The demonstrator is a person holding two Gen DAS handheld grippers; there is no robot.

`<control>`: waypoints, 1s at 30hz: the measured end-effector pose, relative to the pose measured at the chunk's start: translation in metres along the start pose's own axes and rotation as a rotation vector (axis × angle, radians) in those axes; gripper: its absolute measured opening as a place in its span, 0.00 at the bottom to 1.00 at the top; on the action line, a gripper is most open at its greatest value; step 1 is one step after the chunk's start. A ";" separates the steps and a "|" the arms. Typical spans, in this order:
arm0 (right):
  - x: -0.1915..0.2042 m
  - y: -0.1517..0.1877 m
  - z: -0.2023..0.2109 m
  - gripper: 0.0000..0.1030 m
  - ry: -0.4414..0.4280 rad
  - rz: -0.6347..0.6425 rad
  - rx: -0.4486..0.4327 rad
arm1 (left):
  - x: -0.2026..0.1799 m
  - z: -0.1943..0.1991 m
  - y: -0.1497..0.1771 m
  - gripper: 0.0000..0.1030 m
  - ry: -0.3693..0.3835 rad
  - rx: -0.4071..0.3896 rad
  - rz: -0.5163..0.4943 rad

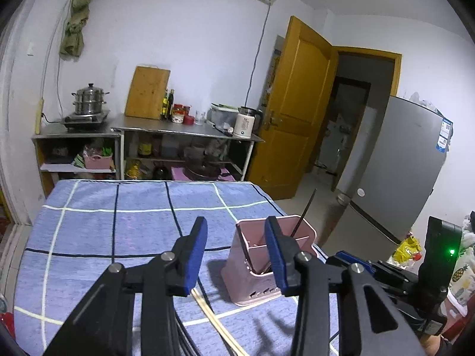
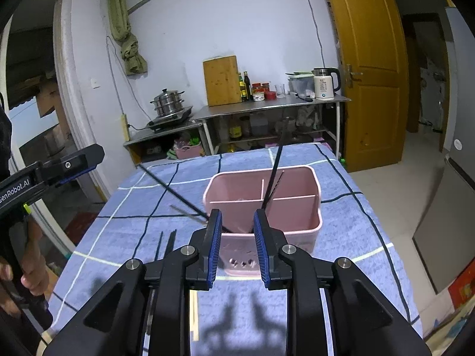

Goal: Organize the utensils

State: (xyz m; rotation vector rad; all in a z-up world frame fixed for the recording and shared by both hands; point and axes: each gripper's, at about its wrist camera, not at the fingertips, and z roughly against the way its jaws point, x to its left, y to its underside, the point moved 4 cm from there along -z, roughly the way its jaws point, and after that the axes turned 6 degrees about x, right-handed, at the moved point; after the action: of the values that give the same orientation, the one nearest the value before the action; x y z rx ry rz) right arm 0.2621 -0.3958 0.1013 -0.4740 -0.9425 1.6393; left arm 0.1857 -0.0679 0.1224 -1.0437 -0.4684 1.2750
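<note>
A pink utensil holder (image 2: 294, 207) with inner dividers stands on the blue checked tablecloth (image 2: 350, 237). Two black chopsticks rest in it: one (image 2: 275, 172) is nearly upright, the other (image 2: 172, 184) leans far out to the left. My right gripper (image 2: 237, 216) hovers just in front of the holder, open with nothing between its pads. In the left wrist view the holder (image 1: 243, 270) sits behind my left gripper (image 1: 236, 224), which is also open and empty. A pair of pale wooden chopsticks (image 1: 213, 320) lies on the cloth below it. More black chopsticks (image 2: 166, 243) lie left of the holder.
A hand (image 2: 32, 270) holds the left gripper's handle at the left edge. Behind the table stand steel shelves (image 1: 184, 130) with a steamer pot, a cutting board, bottles and a kettle. A grey fridge (image 1: 394, 172) and an open wooden door (image 1: 297, 109) are at the right.
</note>
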 end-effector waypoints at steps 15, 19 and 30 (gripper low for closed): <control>0.036 0.031 0.004 0.22 -0.051 0.070 0.038 | 0.024 0.023 0.035 0.43 -0.097 0.006 0.002; 0.041 0.035 0.001 0.22 -0.061 0.081 0.050 | 0.029 0.022 0.042 0.45 -0.107 0.014 0.002; 0.063 0.057 -0.024 0.22 -0.100 0.128 0.117 | 0.064 -0.002 0.085 0.45 -0.123 0.121 0.092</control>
State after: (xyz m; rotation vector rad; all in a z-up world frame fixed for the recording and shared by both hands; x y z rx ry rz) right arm 0.2256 -0.3310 0.0534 -0.3821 -0.8986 1.8375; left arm 0.1589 -0.0144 0.0343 -0.8975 -0.4348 1.4373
